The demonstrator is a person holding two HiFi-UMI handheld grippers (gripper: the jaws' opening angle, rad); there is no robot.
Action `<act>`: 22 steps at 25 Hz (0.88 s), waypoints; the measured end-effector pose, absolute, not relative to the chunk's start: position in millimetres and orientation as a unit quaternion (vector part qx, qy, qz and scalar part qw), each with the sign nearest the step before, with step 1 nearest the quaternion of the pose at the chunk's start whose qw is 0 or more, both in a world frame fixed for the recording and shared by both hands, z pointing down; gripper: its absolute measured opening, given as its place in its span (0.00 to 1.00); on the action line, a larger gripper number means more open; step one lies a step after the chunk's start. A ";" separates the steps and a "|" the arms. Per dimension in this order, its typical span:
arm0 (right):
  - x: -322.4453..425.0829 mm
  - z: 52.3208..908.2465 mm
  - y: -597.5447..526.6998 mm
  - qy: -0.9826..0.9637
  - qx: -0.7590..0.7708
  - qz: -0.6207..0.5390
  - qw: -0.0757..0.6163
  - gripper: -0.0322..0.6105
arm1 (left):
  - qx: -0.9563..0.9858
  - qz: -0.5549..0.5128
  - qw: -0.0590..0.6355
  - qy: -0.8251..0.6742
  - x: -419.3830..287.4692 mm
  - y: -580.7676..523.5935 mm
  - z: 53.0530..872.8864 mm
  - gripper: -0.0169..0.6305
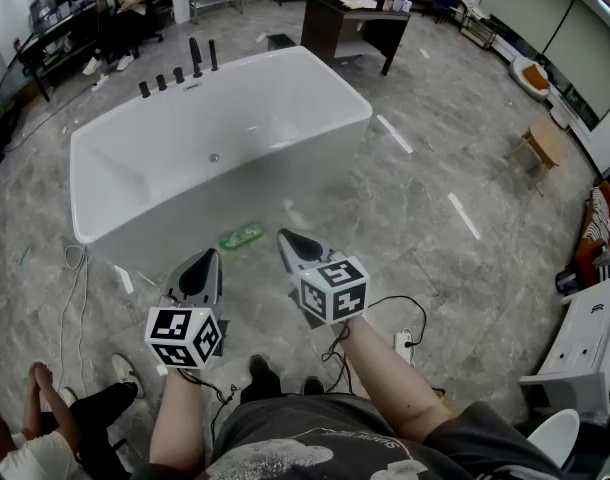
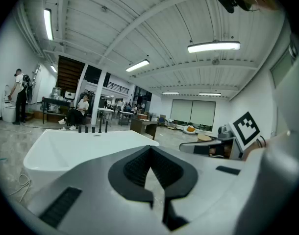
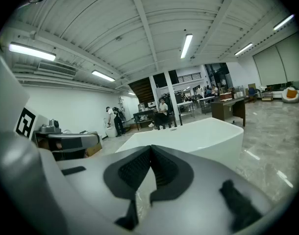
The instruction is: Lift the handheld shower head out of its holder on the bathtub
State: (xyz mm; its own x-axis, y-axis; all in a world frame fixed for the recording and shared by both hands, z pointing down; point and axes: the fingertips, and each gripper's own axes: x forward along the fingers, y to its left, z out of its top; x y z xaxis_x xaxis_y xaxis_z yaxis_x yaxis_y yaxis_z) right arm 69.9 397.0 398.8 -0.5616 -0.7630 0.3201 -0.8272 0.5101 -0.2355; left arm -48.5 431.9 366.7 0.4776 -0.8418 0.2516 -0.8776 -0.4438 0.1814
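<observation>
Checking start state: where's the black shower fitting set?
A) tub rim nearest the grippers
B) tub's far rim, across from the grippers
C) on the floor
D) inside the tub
B: the black shower fittings stand on the bathtub rim farthest from the left gripper and right gripper.

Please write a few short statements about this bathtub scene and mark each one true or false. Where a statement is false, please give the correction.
1. The left claw and the right claw are both shut and empty. True.
2. The tub is full of water. False: no water shows in it.
3. The right claw grips one of the black fittings. False: the fittings stand on the tub's far rim, away from both claws.
4. A green thing lies on the floor beside the tub. True.
5. A dark desk stands beyond the tub. True.
</observation>
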 end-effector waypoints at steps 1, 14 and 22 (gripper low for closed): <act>68.2 398.5 396.2 -0.865 0.459 0.180 0.089 0.09 | 0.849 0.062 0.143 -0.506 -48.1 430.4 365.9 0.05; 56.4 400.2 375.6 -0.862 0.466 0.173 0.096 0.09 | 0.859 0.061 0.138 -0.490 -53.4 408.2 364.6 0.05; 49.5 403.3 361.5 -0.852 0.484 0.191 0.060 0.09 | 0.859 0.061 0.134 -0.491 -84.5 393.1 377.4 0.05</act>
State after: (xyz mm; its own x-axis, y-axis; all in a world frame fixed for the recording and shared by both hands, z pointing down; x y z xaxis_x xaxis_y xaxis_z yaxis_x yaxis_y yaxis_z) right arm 49.5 361.5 403.3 -0.5237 -0.8020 0.2873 -0.8478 0.4576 -0.2682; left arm -84.5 393.1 377.4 0.5105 -0.8270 0.2355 -0.8595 -0.4822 0.1697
